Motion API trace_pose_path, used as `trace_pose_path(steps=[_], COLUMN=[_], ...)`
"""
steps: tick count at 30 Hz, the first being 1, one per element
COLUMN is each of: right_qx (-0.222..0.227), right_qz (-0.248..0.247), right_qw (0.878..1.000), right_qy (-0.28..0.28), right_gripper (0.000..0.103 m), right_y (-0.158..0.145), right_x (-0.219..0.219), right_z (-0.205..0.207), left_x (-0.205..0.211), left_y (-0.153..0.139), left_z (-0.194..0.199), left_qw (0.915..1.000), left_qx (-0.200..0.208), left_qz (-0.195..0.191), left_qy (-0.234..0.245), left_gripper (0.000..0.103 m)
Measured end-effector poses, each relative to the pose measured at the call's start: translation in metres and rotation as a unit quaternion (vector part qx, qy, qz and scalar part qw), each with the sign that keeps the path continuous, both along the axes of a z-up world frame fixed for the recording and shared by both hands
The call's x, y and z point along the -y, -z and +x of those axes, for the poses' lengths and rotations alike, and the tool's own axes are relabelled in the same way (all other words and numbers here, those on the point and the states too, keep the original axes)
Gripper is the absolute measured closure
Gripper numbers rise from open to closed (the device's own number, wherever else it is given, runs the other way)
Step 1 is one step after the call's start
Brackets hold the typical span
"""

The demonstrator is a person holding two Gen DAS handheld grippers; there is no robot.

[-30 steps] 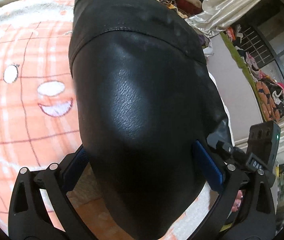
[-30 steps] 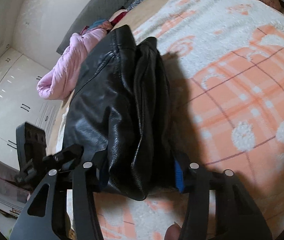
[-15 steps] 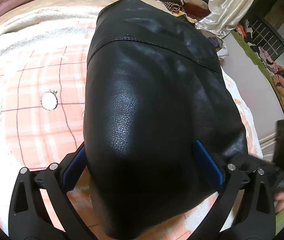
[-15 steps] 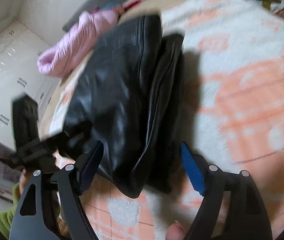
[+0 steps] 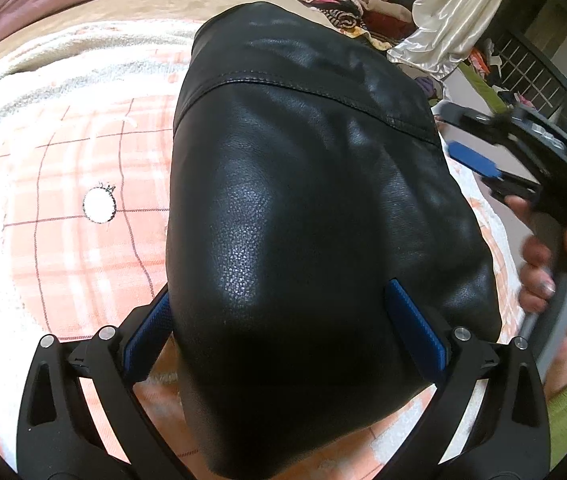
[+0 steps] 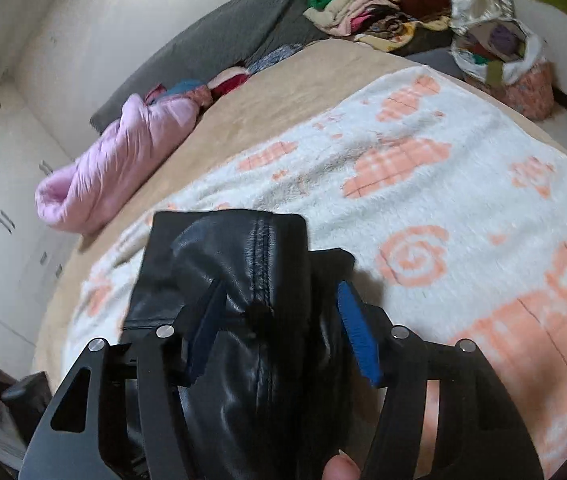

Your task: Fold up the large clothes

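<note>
The folded black jacket [image 5: 315, 216] lies on the blanket [image 5: 63, 200], its stitched seam running across the far end and its near rounded fold bulging between the left gripper [image 5: 283, 320] fingers. That gripper is wide apart, blue pads flanking the bulk; whether they press it I cannot tell. Open blanket spreads to the left. The right gripper [image 6: 279, 328] sits low over the jacket's end, jaws spread, leather between them; grip unclear. A hand [image 5: 563, 272] holds its handle. Beyond the bed edge lie a pink coat [image 6: 115, 168] and a clothes pile [image 6: 371, 12].
</note>
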State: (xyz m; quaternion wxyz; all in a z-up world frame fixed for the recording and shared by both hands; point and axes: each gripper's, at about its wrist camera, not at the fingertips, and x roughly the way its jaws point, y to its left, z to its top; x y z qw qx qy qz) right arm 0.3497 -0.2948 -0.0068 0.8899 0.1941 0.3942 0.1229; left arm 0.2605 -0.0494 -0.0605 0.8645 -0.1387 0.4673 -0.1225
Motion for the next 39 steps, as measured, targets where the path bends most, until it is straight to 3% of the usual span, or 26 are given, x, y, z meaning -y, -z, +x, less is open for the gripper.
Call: trace_pose_path(steps=[1, 3, 7, 13, 18, 22, 23, 28, 30, 33, 34, 35, 39], right_qx=[0.000, 0.026, 0.048, -0.006, -0.016, -0.021, -0.024, -0.036, -0.042, -0.060, -0.069, -0.083, -0.105], right_qz=[0.004, 0.020, 0.058, 0.033, -0.037, -0.062, -0.060, -0.044, -0.048, -0.023, -0.009, 0.004, 0.056], right_qw=[1.000, 0.999, 0.996, 0.999, 0.999, 0.998, 0.998, 0.998, 0.998, 0.997, 0.997, 0.996, 0.993], right_qy=[-0.011, -0.033, -0.050, -0.014, 0.001, 0.011, 0.015, 0.019, 0.027, 0.033, 0.034, 0.031, 0.005], right_gripper=[0.083, 0.091, 0.092, 0.090, 0.083, 0.074, 0.069, 0.063, 0.050, 0.044, 0.038, 0.026, 0.025], right_y=[0.003, -0.003, -0.013, 0.015, 0.024, 0.029, 0.030, 0.032, 0.031, 0.032, 0.032, 0.034, 0.037], right_x=[-0.006, -0.013, 0.002, 0.016, 0.005, 0.000, 0.001, 0.010, 0.012, 0.019, 0.023, 0.025, 0.029], right_z=[0.004, 0.002, -0.002, 0.005, 0.003, 0.002, 0.001, 0.002, 0.002, 0.001, 0.001, 0.000, -0.008], left_x=[-0.001, -0.003, -0.004, 0.007, 0.007, 0.008, 0.007, 0.010, 0.010, 0.010, 0.010, 0.009, 0.007], left_y=[0.001, 0.000, -0.003, -0.004, -0.003, -0.003, -0.003, -0.004, -0.004, -0.004, -0.003, -0.003, -0.002], left_z=[-0.002, -0.005, -0.007, -0.010, -0.009, -0.010, -0.009, -0.008, -0.009, -0.009, -0.010, -0.010, -0.010], left_qw=[1.0000, 1.0000, 0.9999, 0.9992, 0.9988, 0.9988, 0.9989, 0.9989, 0.9989, 0.9990, 0.9990, 0.9991, 0.9994], left_qx=[0.001, 0.005, 0.011, 0.025, 0.028, 0.027, 0.027, 0.026, 0.026, 0.025, 0.025, 0.026, 0.023], left_qz=[0.000, 0.004, -0.004, 0.022, 0.030, 0.031, 0.030, 0.029, 0.029, 0.028, 0.028, 0.027, 0.019], left_qy=[0.000, -0.002, 0.004, 0.023, 0.026, 0.025, 0.025, 0.025, 0.025, 0.024, 0.023, 0.022, 0.019], left_gripper=[0.009, 0.009, 0.008, 0.008, 0.008, 0.008, 0.008, 0.008, 0.008, 0.008, 0.008, 0.008, 0.008])
